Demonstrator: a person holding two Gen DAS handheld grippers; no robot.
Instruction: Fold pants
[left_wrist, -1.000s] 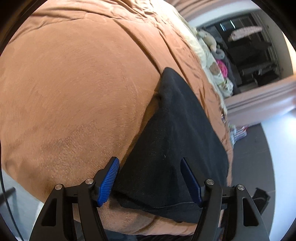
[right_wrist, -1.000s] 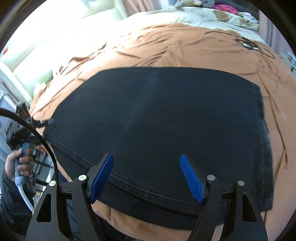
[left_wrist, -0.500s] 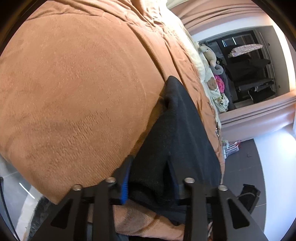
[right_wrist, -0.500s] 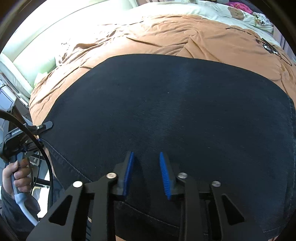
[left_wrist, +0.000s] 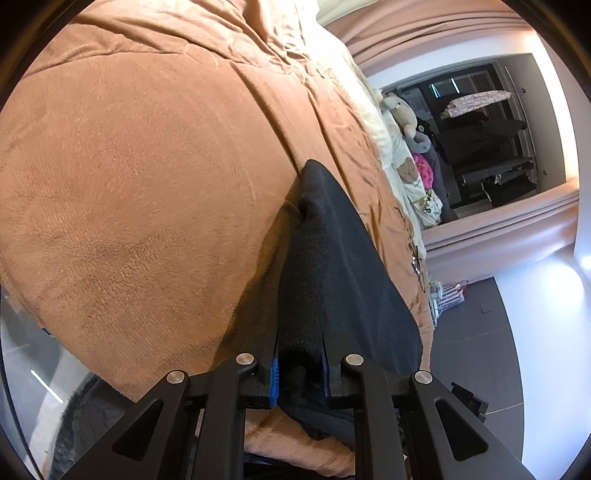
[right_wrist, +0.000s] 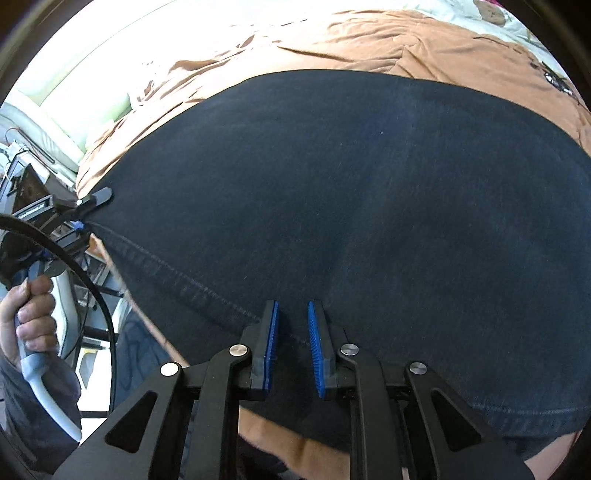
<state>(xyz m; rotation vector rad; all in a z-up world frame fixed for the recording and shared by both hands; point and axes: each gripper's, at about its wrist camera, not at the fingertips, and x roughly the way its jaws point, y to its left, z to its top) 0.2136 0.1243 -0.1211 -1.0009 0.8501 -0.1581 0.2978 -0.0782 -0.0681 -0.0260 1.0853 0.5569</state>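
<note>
A rumpled brown blanket covers the bed. Past its far edge lies pale bedding with a teddy-bear print, and a grey plush toy sits there too. Beyond the blanket's right side, a dark doorway opens above grey floor.

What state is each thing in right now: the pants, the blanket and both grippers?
Pants: spread flat on the bed, near edge gathered and lifted at the left corner.
Left gripper: jaws have just been closing, shut on bunched pants fabric.
Right gripper: jaws have just been closing, fingers pinching the hem.
Brown blanket: spread, wrinkled.
</note>
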